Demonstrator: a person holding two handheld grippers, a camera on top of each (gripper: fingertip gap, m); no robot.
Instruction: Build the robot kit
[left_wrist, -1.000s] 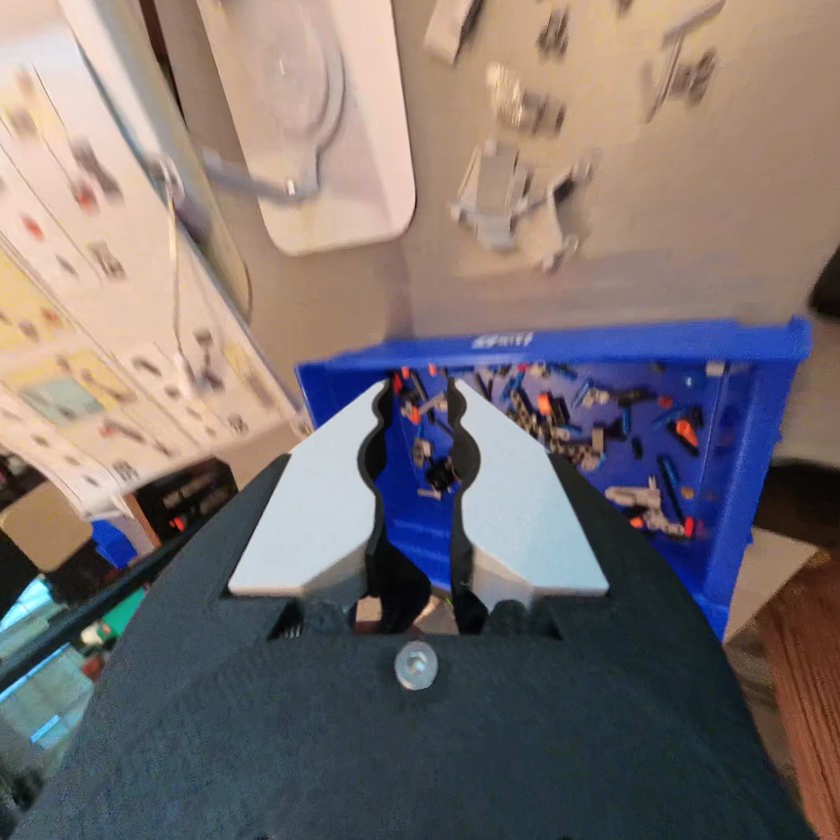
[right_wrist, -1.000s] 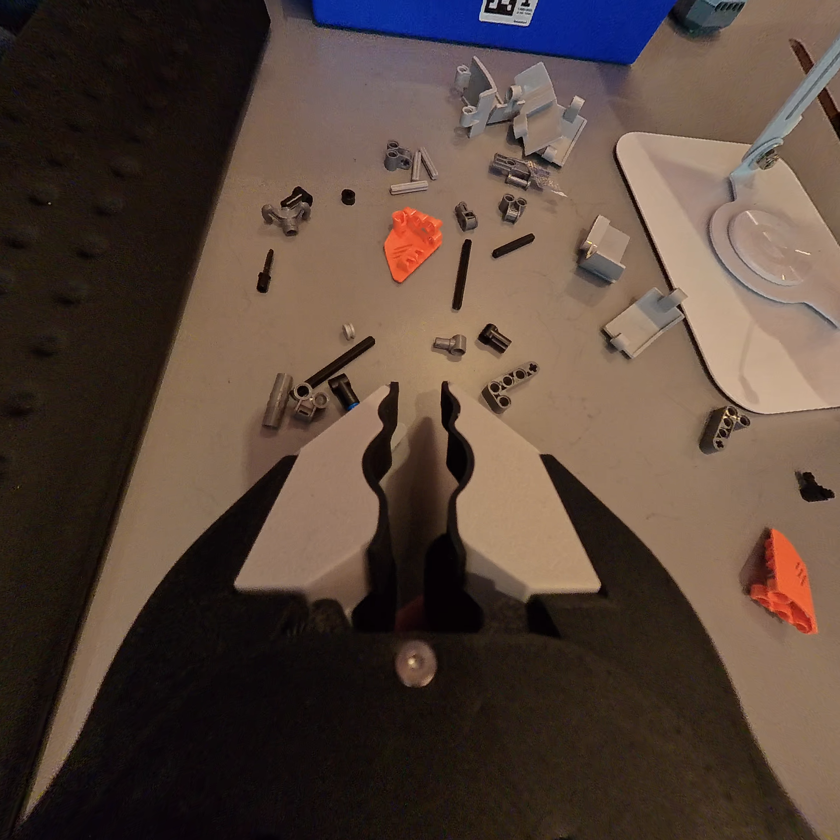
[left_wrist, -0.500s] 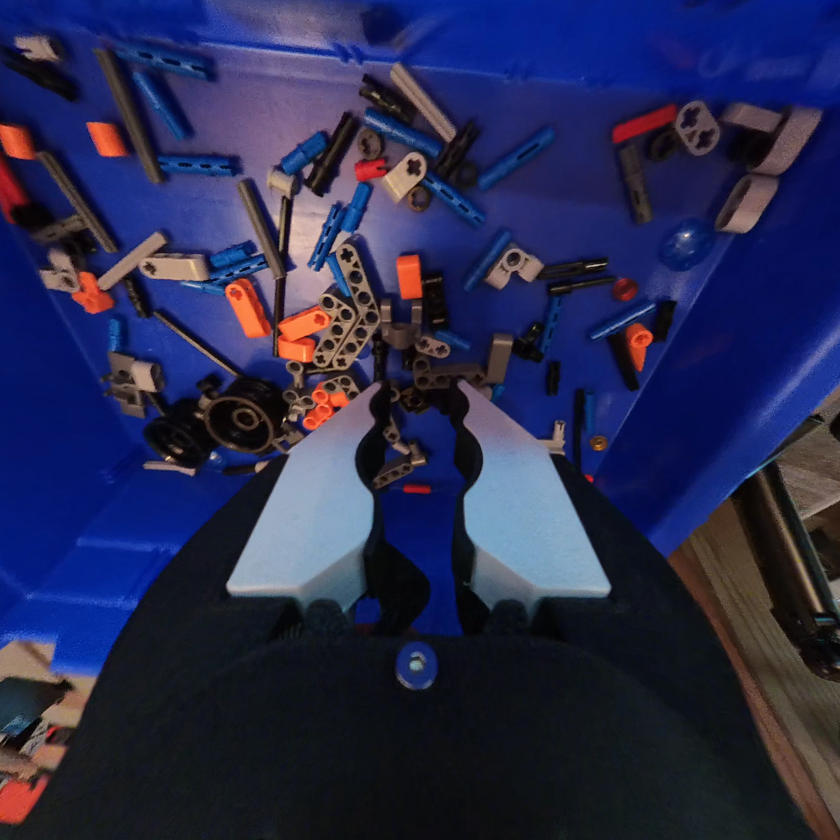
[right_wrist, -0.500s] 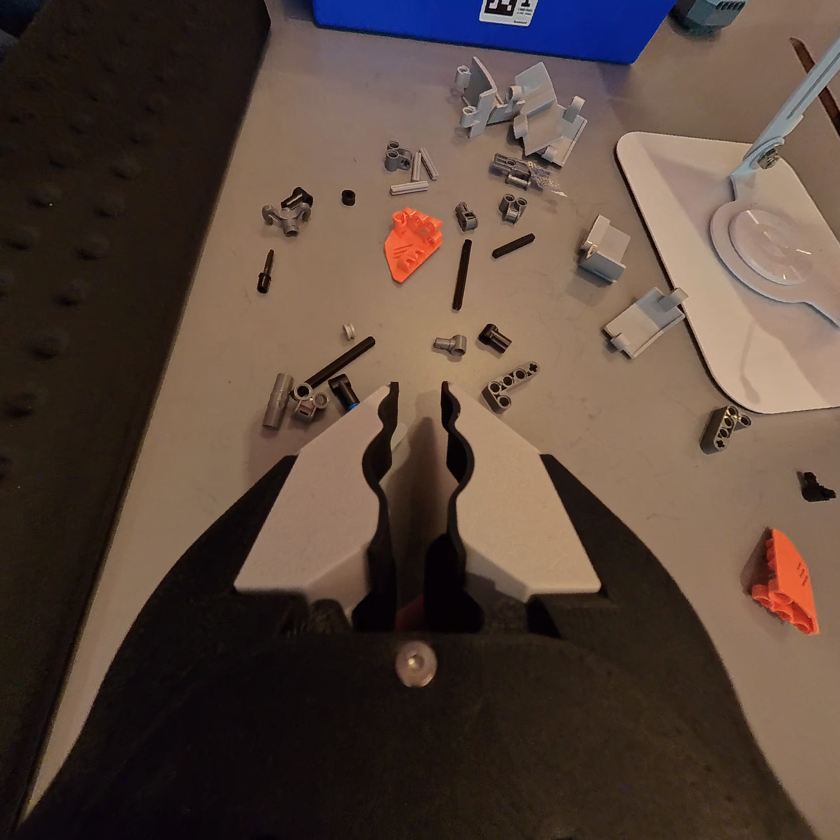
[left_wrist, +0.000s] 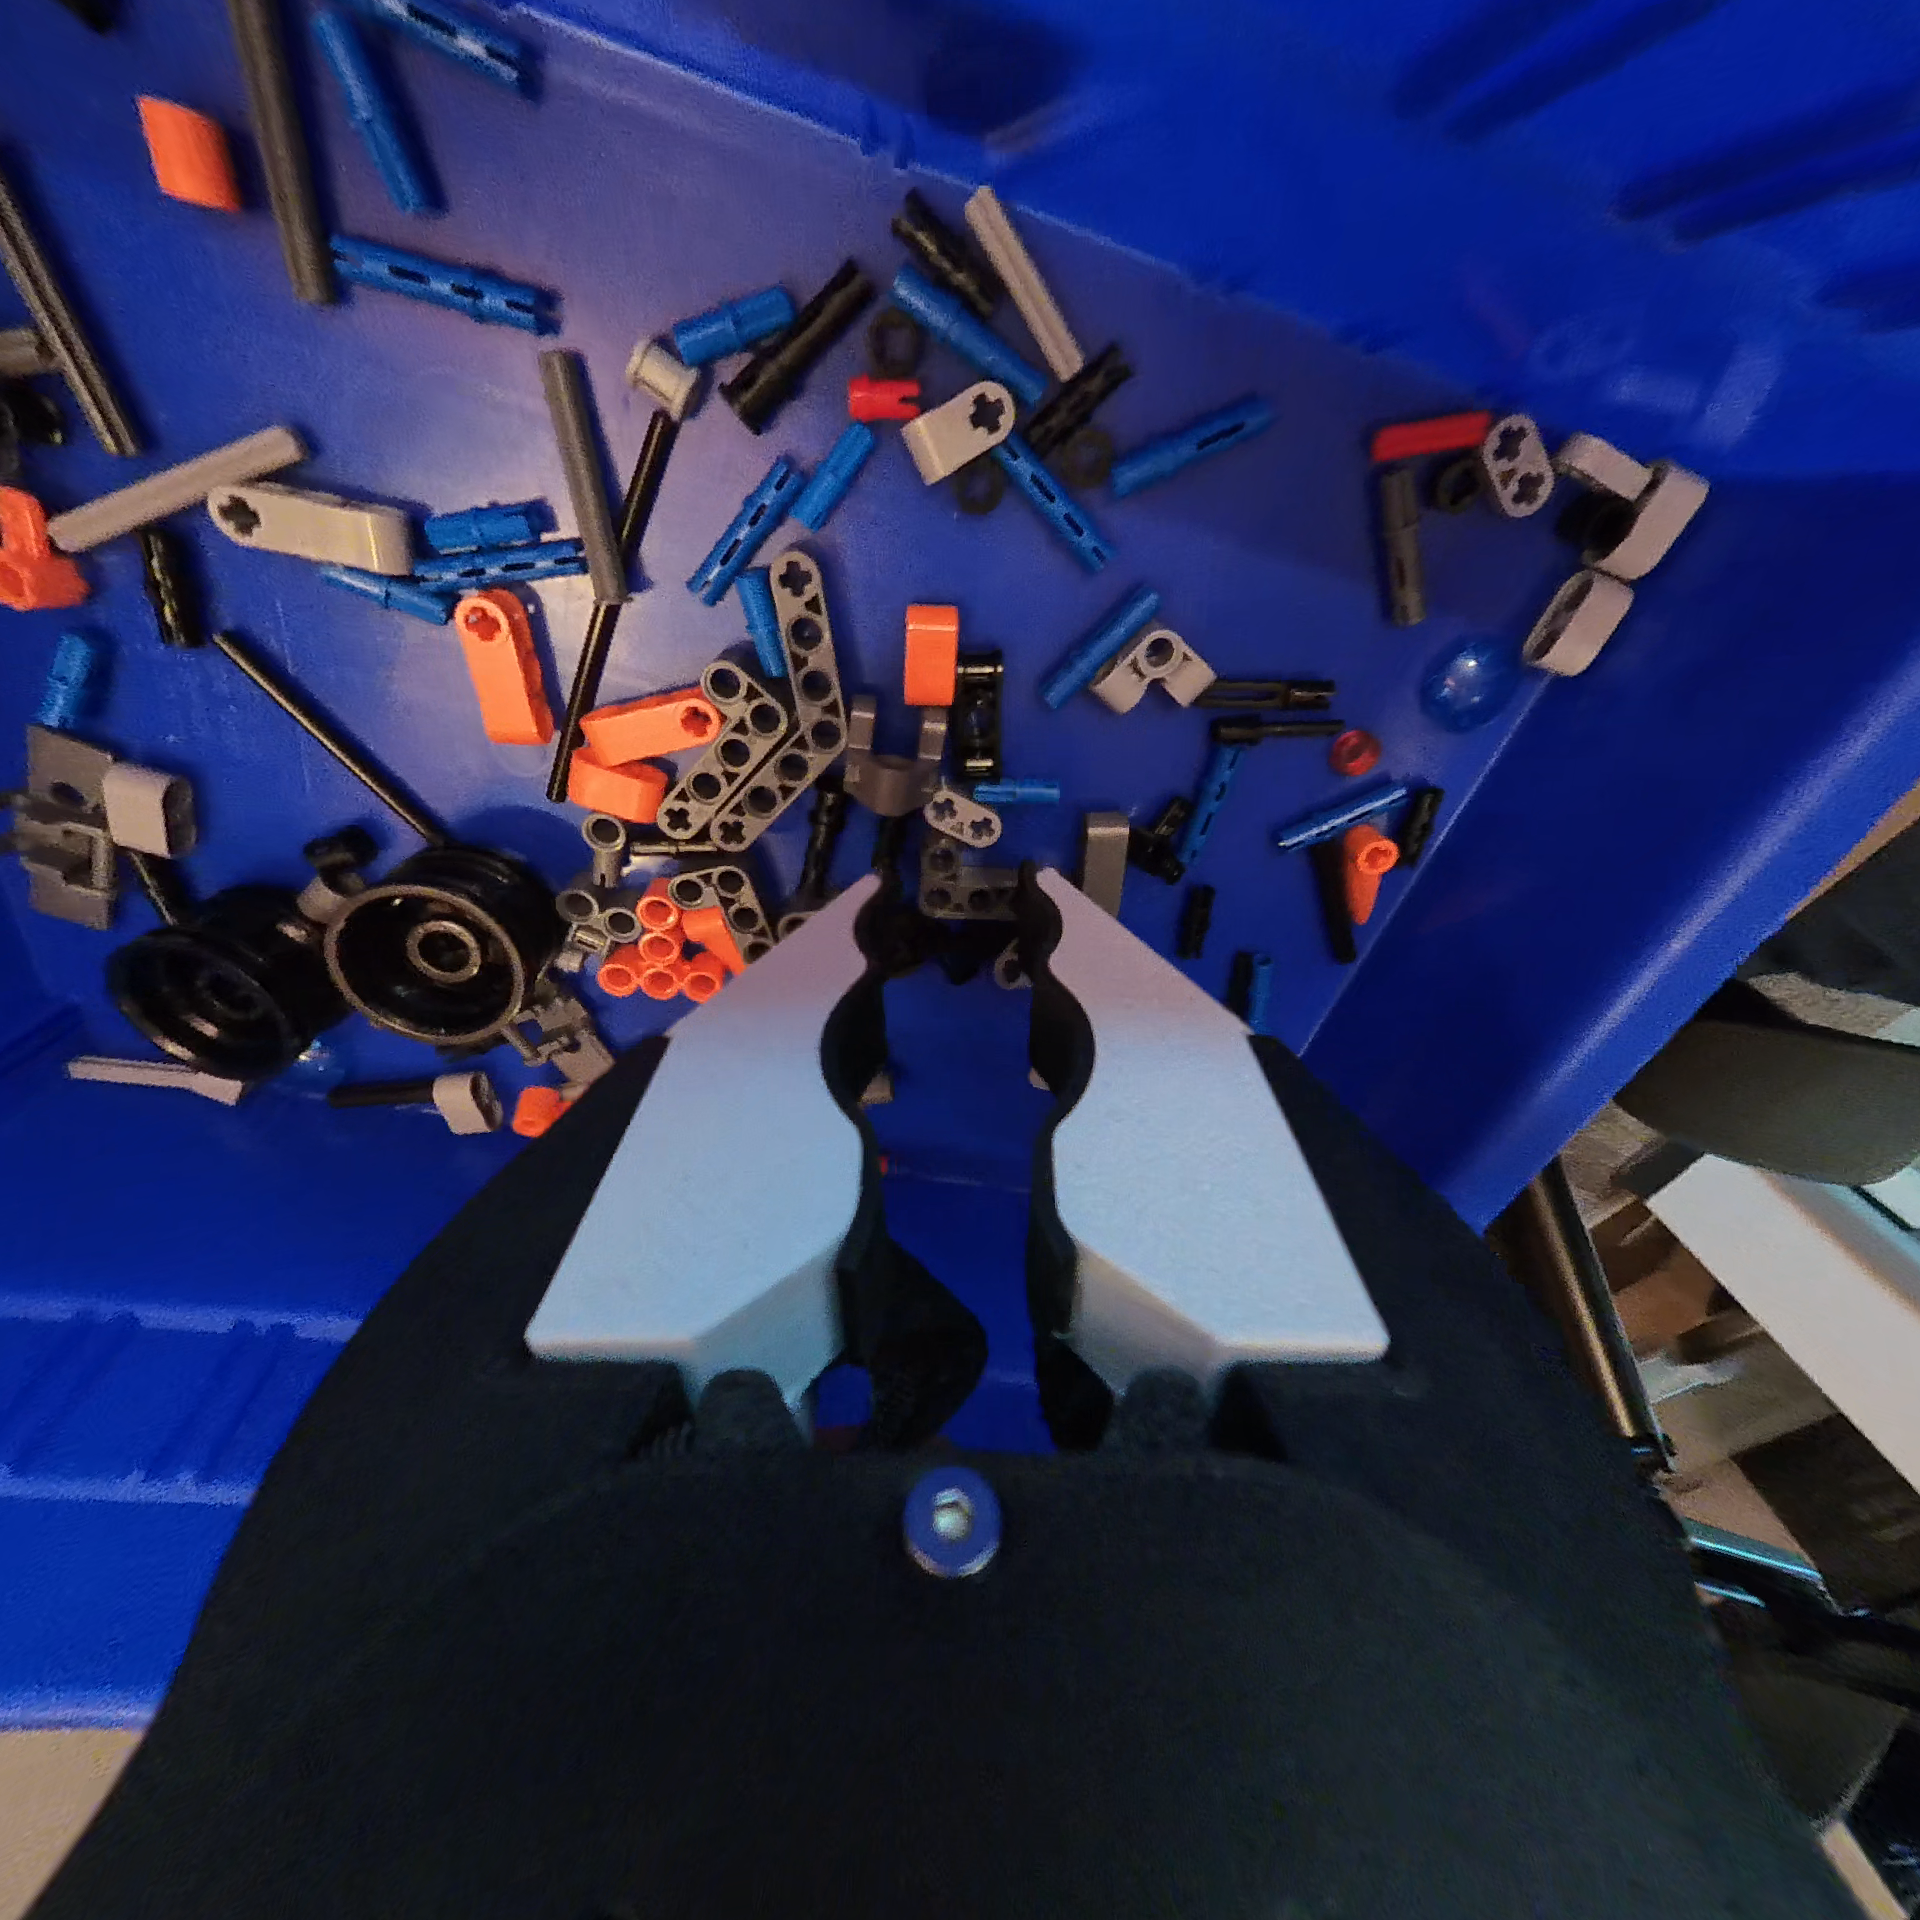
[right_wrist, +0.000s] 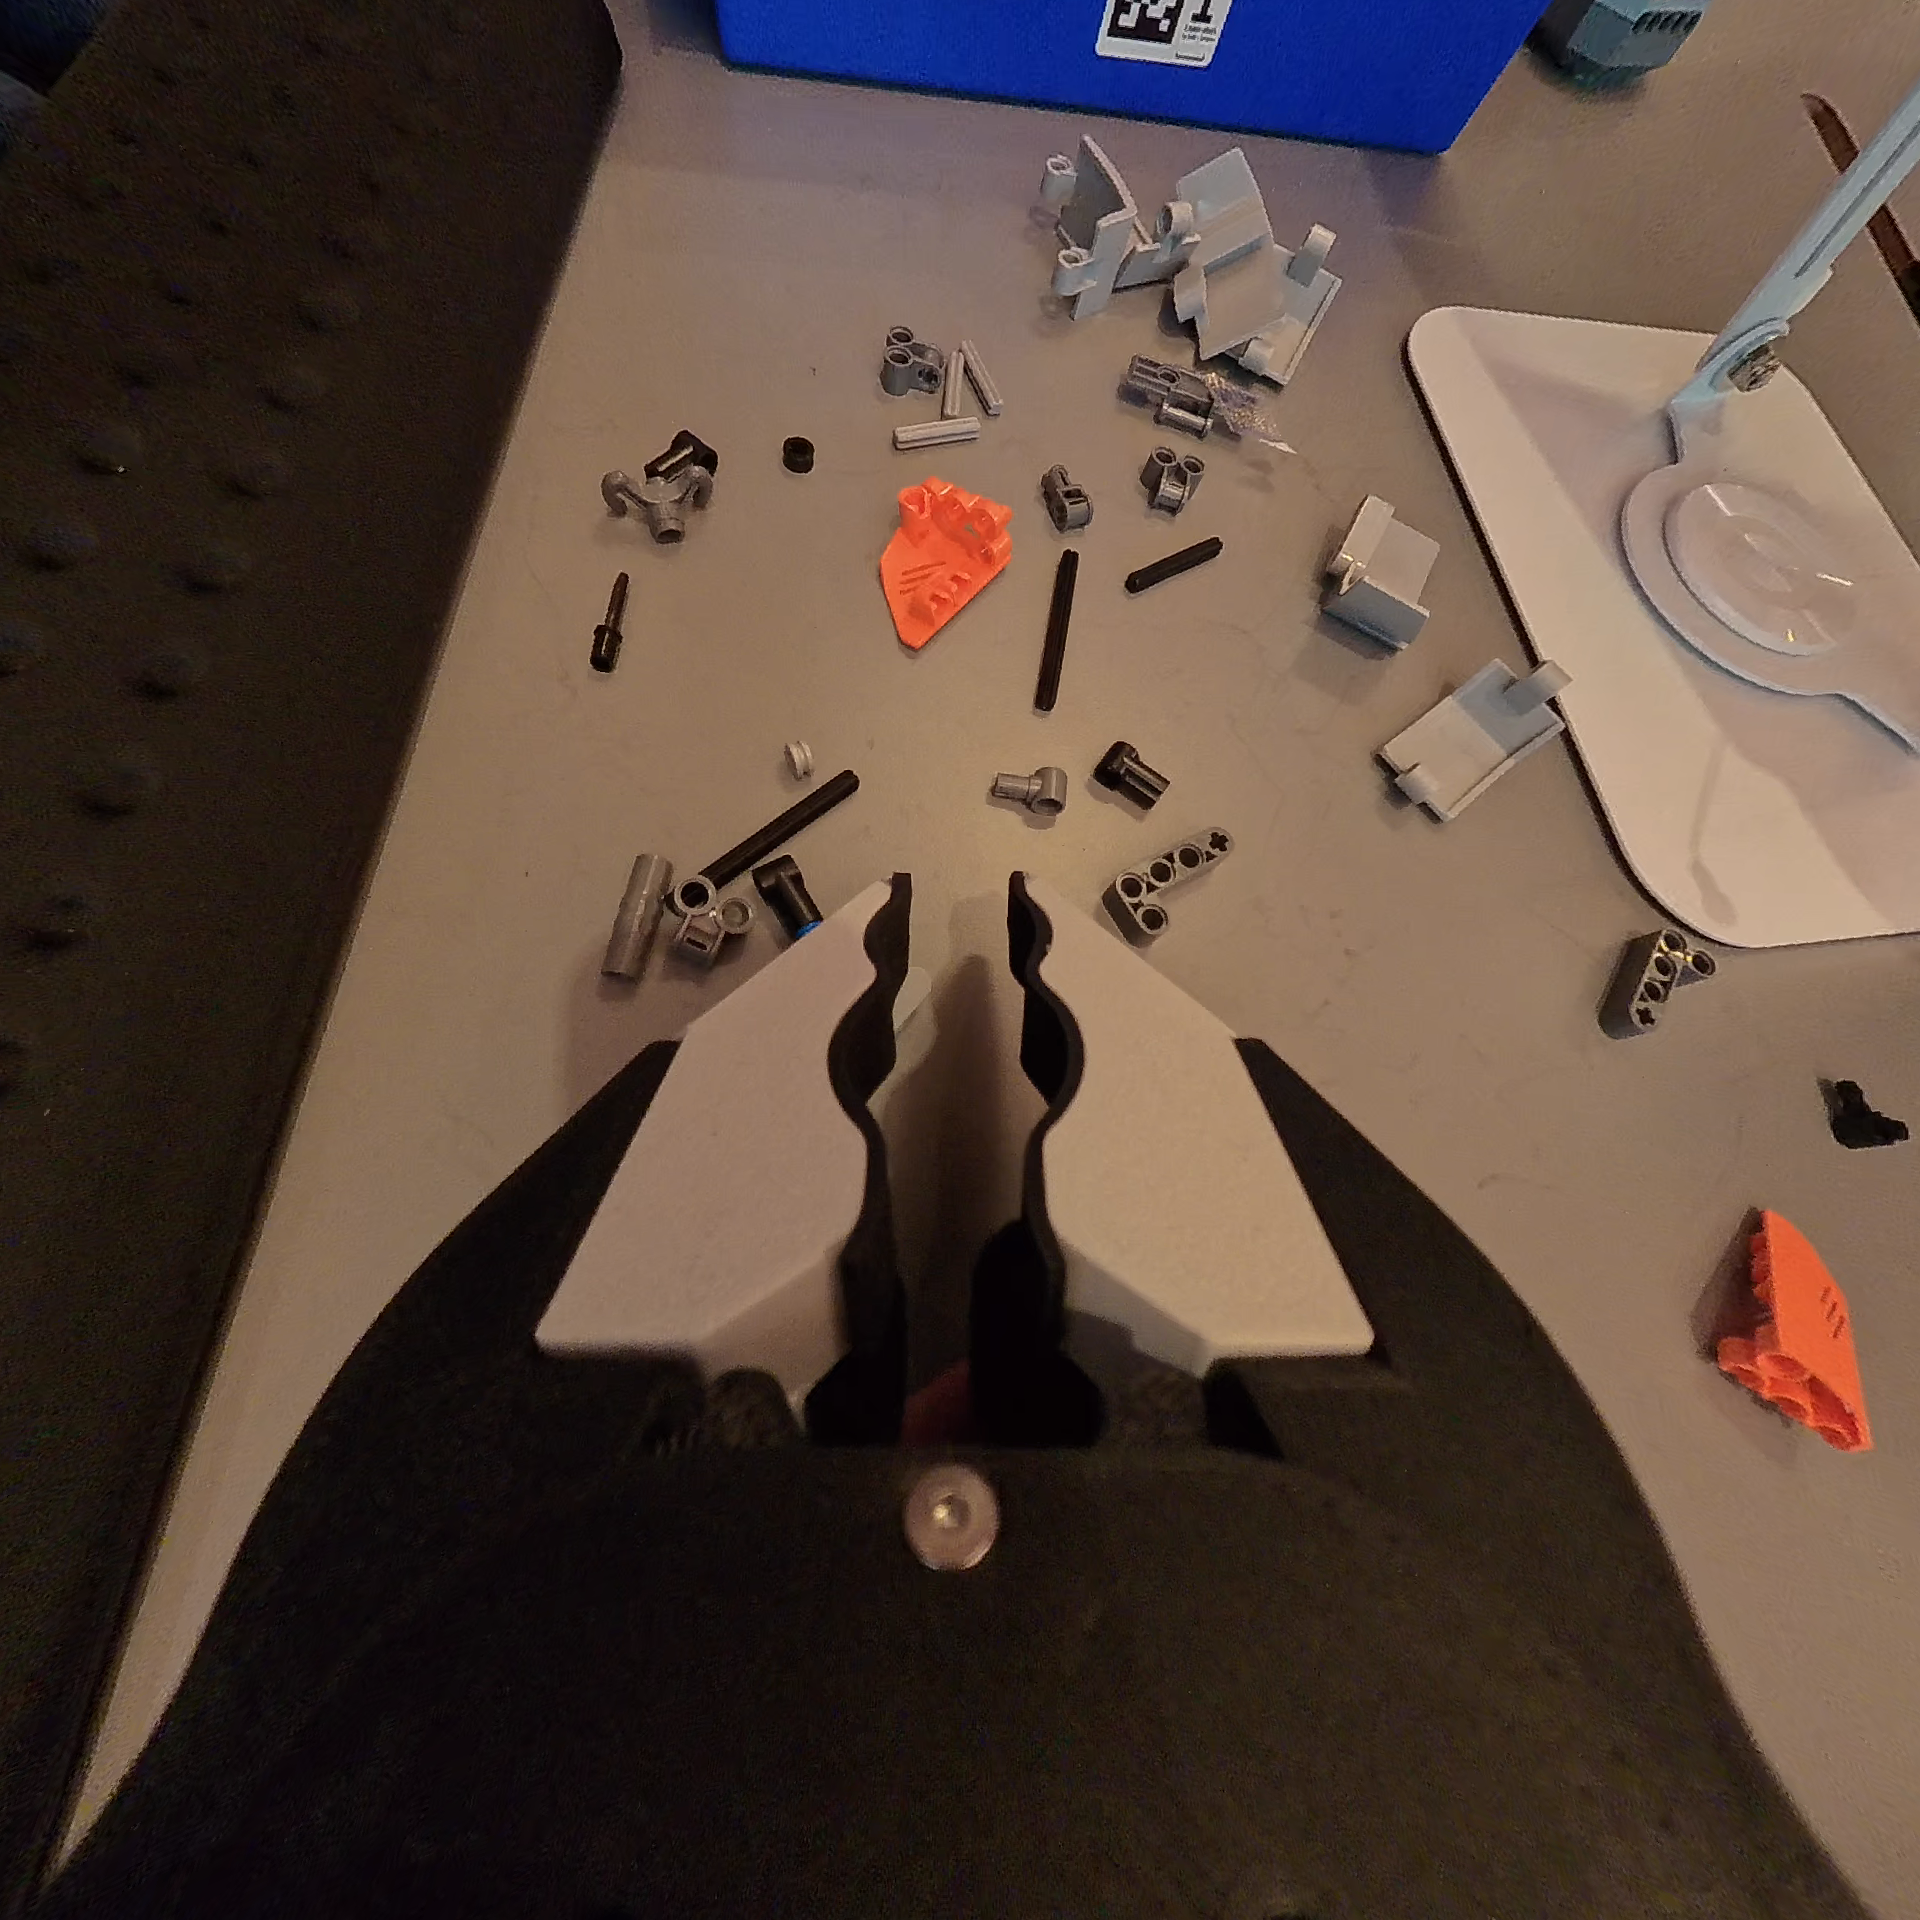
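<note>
Left tool, jaws parted and holding nothing, reaches into the blue bin; its tips flank a dark grey L-shaped beam among loose pins, axles and black wheels. Right tool, also parted and holding nothing, hangs above the grey tabletop, nearest a black pin and a grey angled beam. No part gripped yet.

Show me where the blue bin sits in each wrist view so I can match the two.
Left wrist view: the blue bin fills most of the picture; the left gripper is inside it, open, over loose parts.
Right wrist view: its outer wall runs along the top edge, beyond the right gripper, open above the table.
Shared landmark: the bin itself.
</note>
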